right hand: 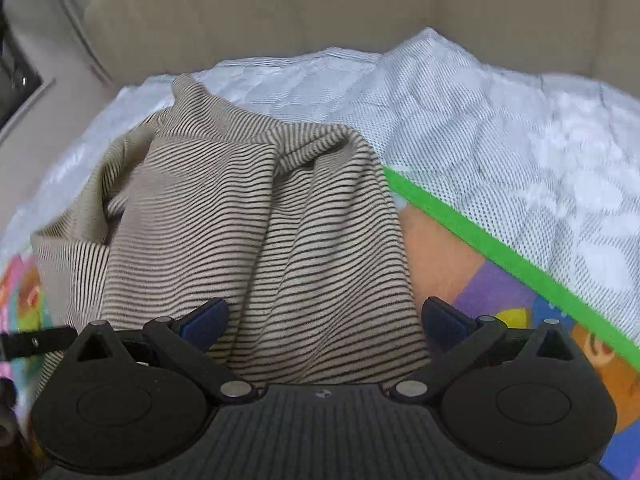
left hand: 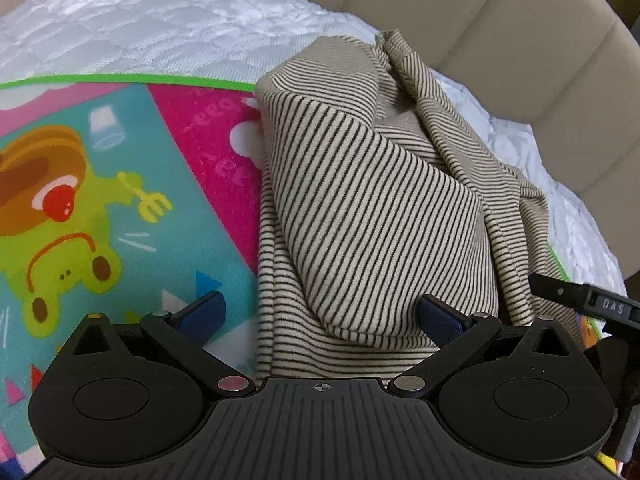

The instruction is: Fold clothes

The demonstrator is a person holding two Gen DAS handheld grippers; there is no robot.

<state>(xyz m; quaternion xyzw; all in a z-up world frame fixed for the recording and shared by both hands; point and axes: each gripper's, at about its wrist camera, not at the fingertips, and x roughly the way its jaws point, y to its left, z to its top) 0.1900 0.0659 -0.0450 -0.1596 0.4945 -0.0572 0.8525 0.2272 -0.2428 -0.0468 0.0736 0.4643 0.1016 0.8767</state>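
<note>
A beige garment with thin black stripes (left hand: 380, 208) lies bunched and partly folded on a colourful cartoon play mat (left hand: 100, 184). It also shows in the right wrist view (right hand: 248, 232). My left gripper (left hand: 320, 312) is open, its blue fingers spread either side of the garment's near fold, just above the cloth. My right gripper (right hand: 324, 320) is open too, fingers wide over the garment's near edge. The tip of the right gripper (left hand: 584, 300) shows at the right of the left wrist view.
The mat has a green border (right hand: 500, 248) and lies on a white quilted cover (left hand: 160, 24). A beige padded backrest (left hand: 500, 32) rises behind the garment. The mat lies open to the left of the garment.
</note>
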